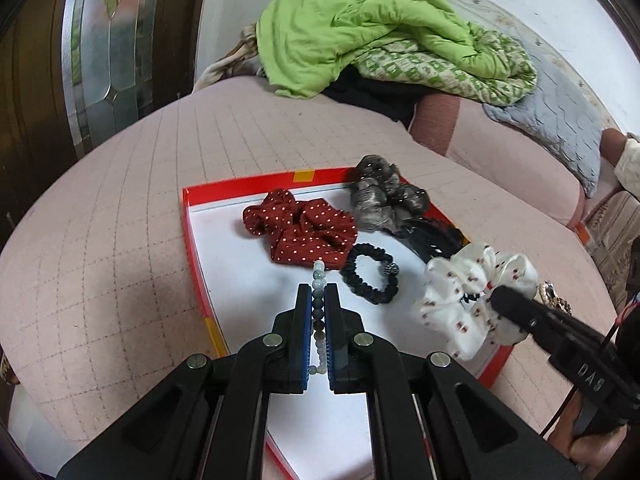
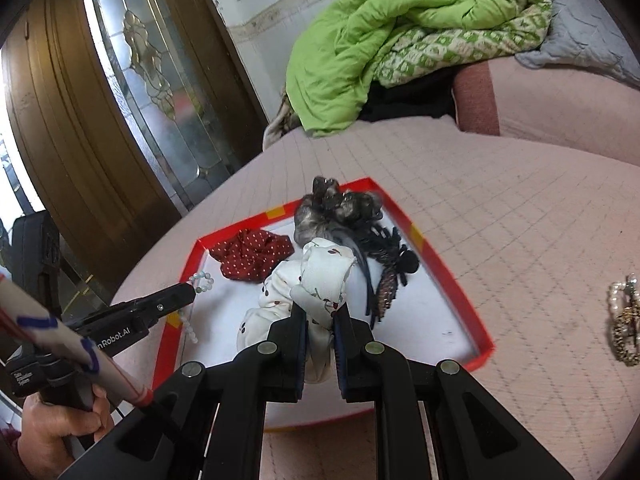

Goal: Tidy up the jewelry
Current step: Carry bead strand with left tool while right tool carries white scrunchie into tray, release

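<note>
A pale green bead bracelet (image 1: 319,312) is hanging pinched between the nearly closed jaws of the left gripper (image 1: 319,300), over the white floor of the red-rimmed tray (image 1: 191,236). The right gripper (image 2: 320,320) is clamping the white patterned scrunchie (image 2: 320,276) in narrow jaws, above the same tray. Just beyond the left jaws are lying a red dotted scrunchie (image 1: 304,232) and a black hair tie (image 1: 370,278). A pearl ornament (image 2: 624,320) is sitting on the pink quilt, well right of the right jaws.

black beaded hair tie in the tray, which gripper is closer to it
Left. The left gripper, shut on the pale green bead bracelet, is just beside the black beaded hair tie. The right gripper, shut on the white cherry-print scrunchie, sits farther off, across that scrunchie.
</note>
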`<action>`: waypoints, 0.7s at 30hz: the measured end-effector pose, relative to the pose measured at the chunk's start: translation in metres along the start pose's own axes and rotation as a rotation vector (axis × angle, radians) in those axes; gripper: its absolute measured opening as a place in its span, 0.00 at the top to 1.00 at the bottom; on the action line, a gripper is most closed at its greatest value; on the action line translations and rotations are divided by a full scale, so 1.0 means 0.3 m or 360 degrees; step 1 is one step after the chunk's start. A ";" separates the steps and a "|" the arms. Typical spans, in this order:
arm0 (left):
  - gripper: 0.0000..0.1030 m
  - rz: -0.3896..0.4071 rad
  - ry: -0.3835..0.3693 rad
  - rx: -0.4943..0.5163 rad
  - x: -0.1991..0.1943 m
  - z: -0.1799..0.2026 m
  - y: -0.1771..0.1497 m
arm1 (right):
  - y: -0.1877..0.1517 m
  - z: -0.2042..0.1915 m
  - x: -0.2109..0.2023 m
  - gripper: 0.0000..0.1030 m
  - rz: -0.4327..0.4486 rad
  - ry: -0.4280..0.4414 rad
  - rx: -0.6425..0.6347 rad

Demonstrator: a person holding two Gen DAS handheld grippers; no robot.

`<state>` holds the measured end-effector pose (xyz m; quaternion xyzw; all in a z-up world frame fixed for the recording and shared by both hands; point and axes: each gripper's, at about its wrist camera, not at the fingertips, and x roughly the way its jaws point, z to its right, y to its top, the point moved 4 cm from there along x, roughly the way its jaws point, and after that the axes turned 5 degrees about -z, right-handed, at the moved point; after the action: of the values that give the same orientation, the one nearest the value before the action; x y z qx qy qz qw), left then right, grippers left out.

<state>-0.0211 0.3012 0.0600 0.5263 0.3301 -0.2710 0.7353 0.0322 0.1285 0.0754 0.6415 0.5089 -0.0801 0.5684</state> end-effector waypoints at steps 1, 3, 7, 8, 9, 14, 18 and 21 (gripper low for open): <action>0.95 -0.0006 0.0014 0.0000 0.008 -0.002 0.002 | 0.001 -0.002 0.014 0.87 -0.0014 -0.0009 0.0002; 0.95 -0.0016 0.0025 -0.0004 0.020 -0.004 0.004 | 0.008 -0.001 0.040 0.87 -0.0034 -0.0013 0.0013; 0.95 -0.0046 0.0052 -0.0014 0.049 -0.006 0.006 | 0.023 0.005 0.072 0.87 -0.0063 -0.0024 0.0047; 0.95 -0.0052 0.0060 -0.0011 0.054 -0.008 0.008 | 0.025 0.007 0.085 0.87 -0.0078 -0.0034 0.0050; 0.95 -0.0059 0.0069 -0.0009 0.059 -0.010 0.008 | 0.024 0.007 0.092 0.87 -0.0088 -0.0036 0.0052; 0.95 -0.0077 0.0106 -0.0033 0.077 -0.031 0.012 | 0.029 -0.004 0.128 0.87 -0.0118 -0.0022 0.0053; 0.95 -0.0086 0.0118 -0.0035 0.085 -0.038 0.013 | 0.035 -0.015 0.149 0.87 -0.0126 -0.0015 0.0053; 0.95 -0.0090 0.0124 -0.0034 0.091 -0.038 0.015 | 0.039 -0.020 0.161 0.87 -0.0132 -0.0009 0.0058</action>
<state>-0.0027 0.3120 0.0389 0.5190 0.3762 -0.2674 0.7194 0.0608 0.1624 0.0520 0.6299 0.5318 -0.1147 0.5542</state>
